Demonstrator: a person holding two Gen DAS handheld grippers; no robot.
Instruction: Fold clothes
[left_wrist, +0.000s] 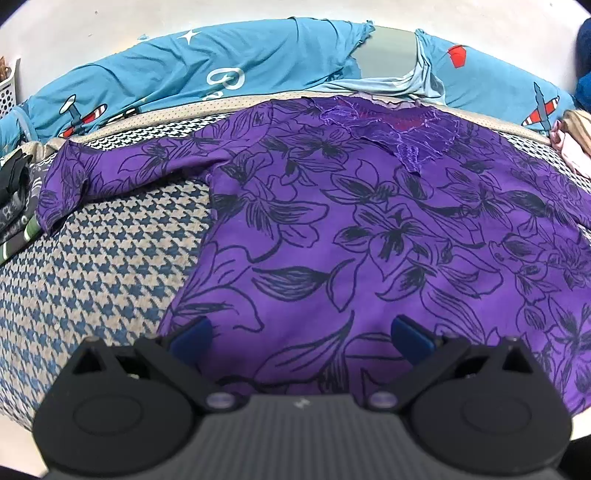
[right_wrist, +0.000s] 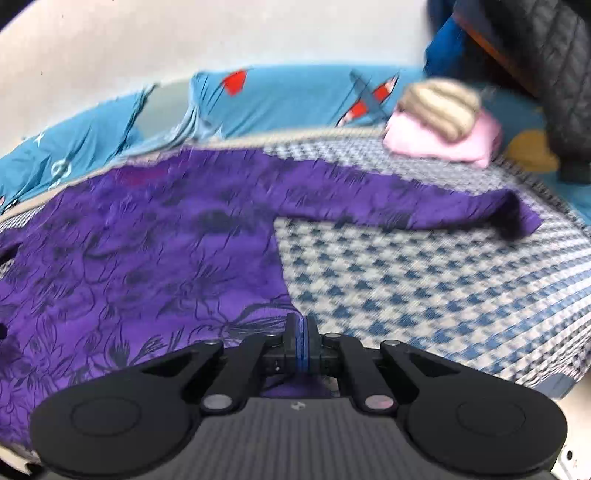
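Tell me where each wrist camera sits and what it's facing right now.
Left wrist: on the left hand-held gripper, angled down at the purple top spread on the checked cover; its own open blue fingers show over the hem.
Right wrist: on the right hand-held gripper, angled down at the top's right edge and sleeve; its jaws are shut, apparently pinching the hem.
Shared: the top, the cover, the blue airplane bedding behind.
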